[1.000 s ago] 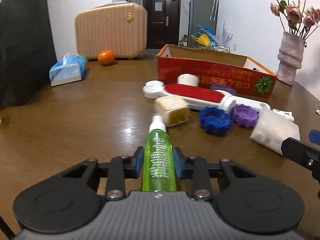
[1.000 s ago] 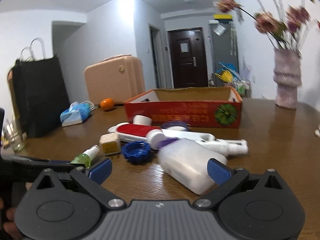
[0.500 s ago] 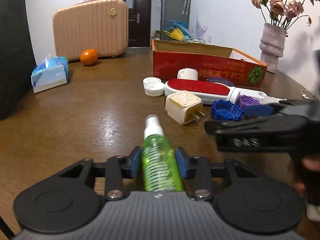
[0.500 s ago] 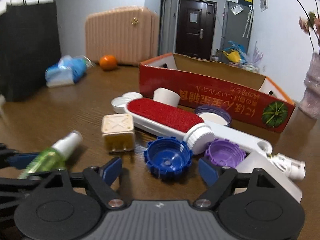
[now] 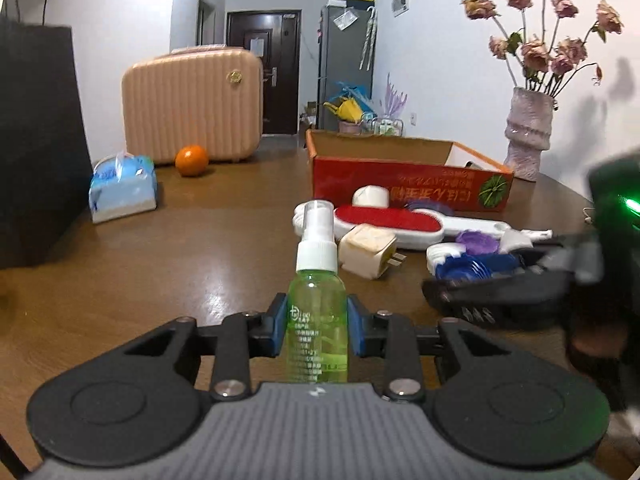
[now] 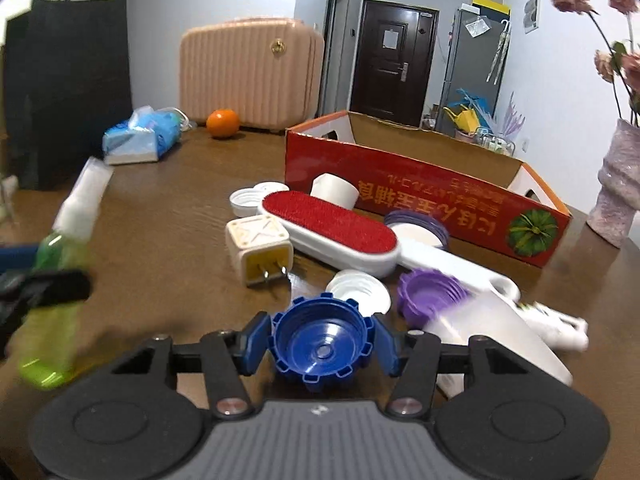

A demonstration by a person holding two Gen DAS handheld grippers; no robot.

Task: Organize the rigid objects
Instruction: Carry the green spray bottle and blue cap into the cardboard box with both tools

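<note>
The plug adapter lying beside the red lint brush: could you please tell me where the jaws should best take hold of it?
Grip the plug adapter across its two flat side walls, coming from above. It lies on its side with prongs pointing toward the camera, and the lint brush crowds its right, so keep clear of the prongs.

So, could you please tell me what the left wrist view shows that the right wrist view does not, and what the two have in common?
Only the left wrist view shows the left gripper shut on the green spray bottle, plus the whole vase of dried flowers. Only the right wrist view shows the right gripper closed on the blue cap, and the plug's metal prongs facing the camera. Both show the red box, the red lint brush, the purple cap, the orange, the tissue pack and the pink case.
</note>
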